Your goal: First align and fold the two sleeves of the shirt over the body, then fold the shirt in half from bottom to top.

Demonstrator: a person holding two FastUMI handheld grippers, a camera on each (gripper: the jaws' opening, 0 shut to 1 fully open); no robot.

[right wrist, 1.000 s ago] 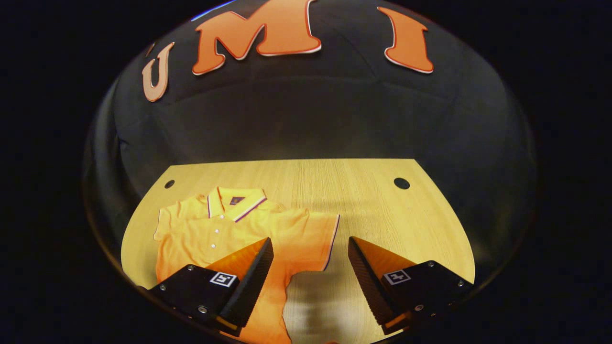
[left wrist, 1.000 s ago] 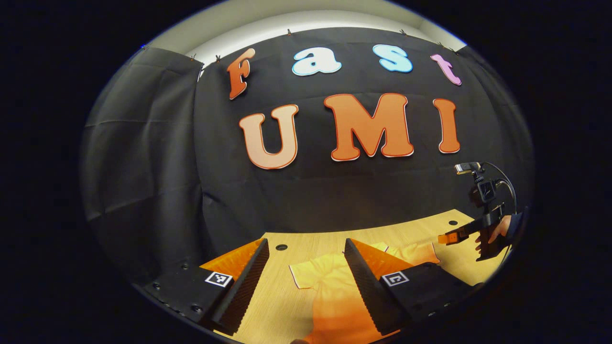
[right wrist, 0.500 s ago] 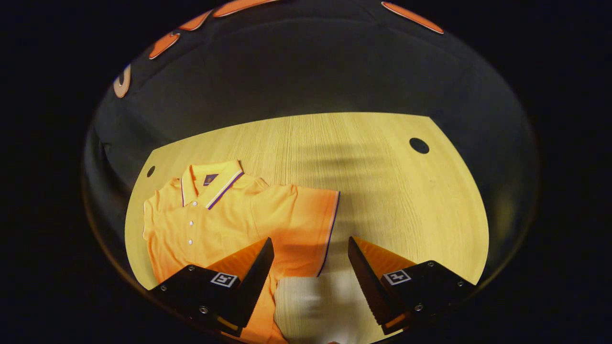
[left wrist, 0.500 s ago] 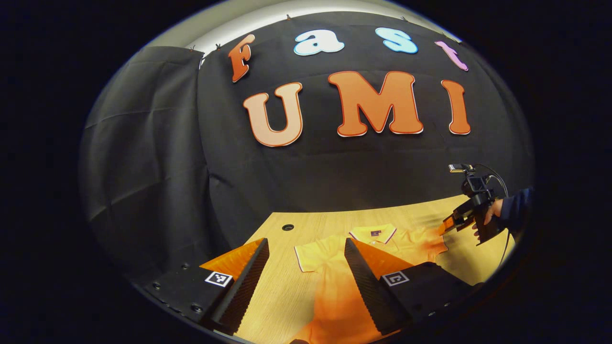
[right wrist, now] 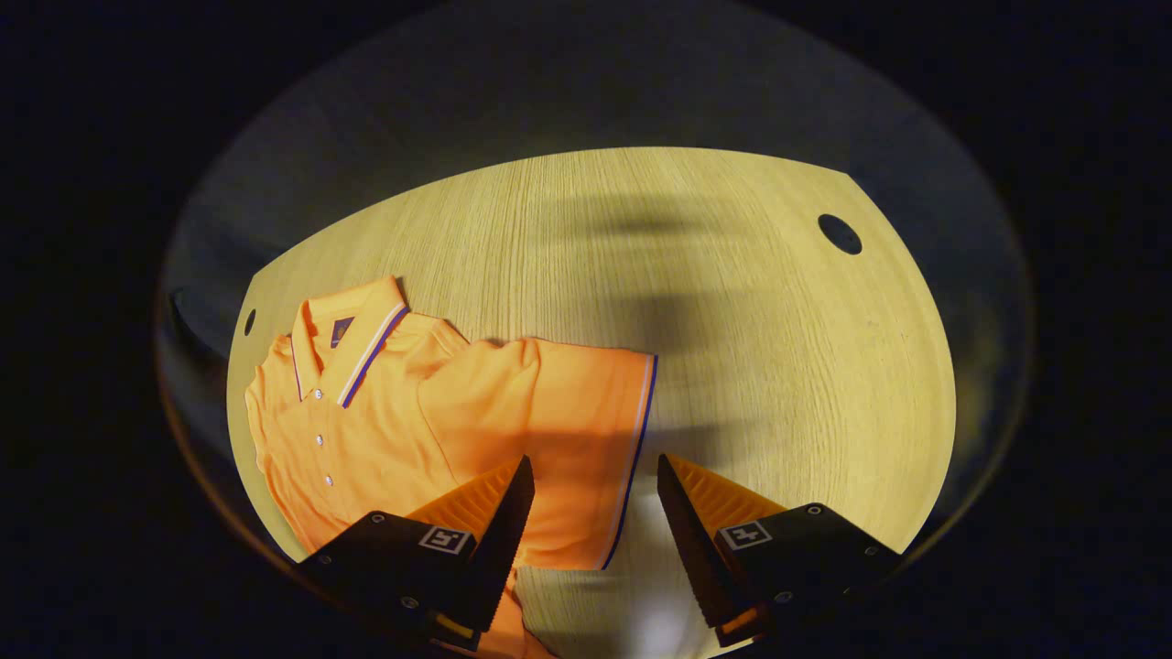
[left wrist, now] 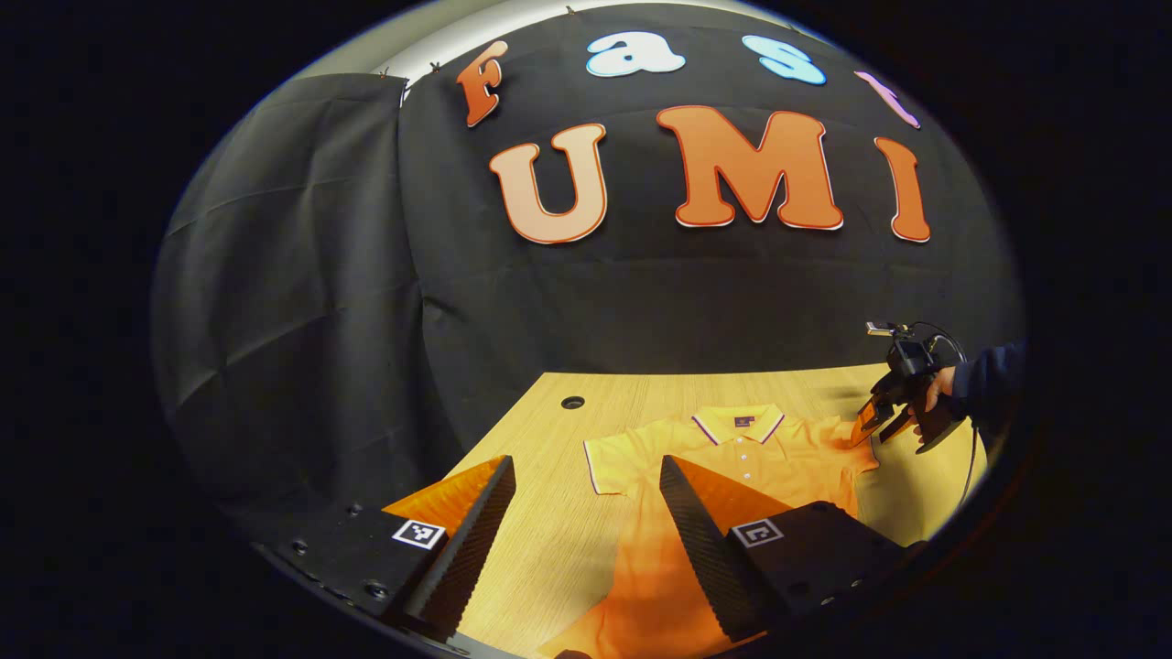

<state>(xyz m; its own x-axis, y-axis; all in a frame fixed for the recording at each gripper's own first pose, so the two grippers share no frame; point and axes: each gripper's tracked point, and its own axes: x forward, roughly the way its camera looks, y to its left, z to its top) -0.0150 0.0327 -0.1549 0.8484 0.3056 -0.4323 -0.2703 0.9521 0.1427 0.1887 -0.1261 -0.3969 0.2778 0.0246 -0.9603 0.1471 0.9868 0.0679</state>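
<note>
An orange polo shirt (left wrist: 751, 453) lies face up on the wooden table (left wrist: 540, 540), collar toward the booth wall, both sleeves spread out. My left gripper (left wrist: 586, 463) hovers open near the shirt's lower left side, with that side's sleeve (left wrist: 612, 458) beyond its fingertips. In the right gripper view the shirt (right wrist: 366, 430) lies to the left, and the other sleeve (right wrist: 568, 412) reaches between the fingers. My right gripper (right wrist: 593, 460) is open just above that sleeve's striped cuff (right wrist: 636, 439). In the left gripper view the right gripper (left wrist: 865, 427) is held by a hand at the shirt's far sleeve.
The table (right wrist: 732, 320) has round holes near its far corners (right wrist: 840, 233) (left wrist: 572, 402). Bare wood stretches right of the sleeve in the right gripper view. The black cloth wall (left wrist: 641, 302) stands close behind the table. A dark-sleeved arm (left wrist: 989, 389) reaches in from the right.
The right gripper has come down and closer over the sleeve cuff, tilting toward the table. The left gripper view has dipped and shows more of the shirt. Both grippers stay open.
</note>
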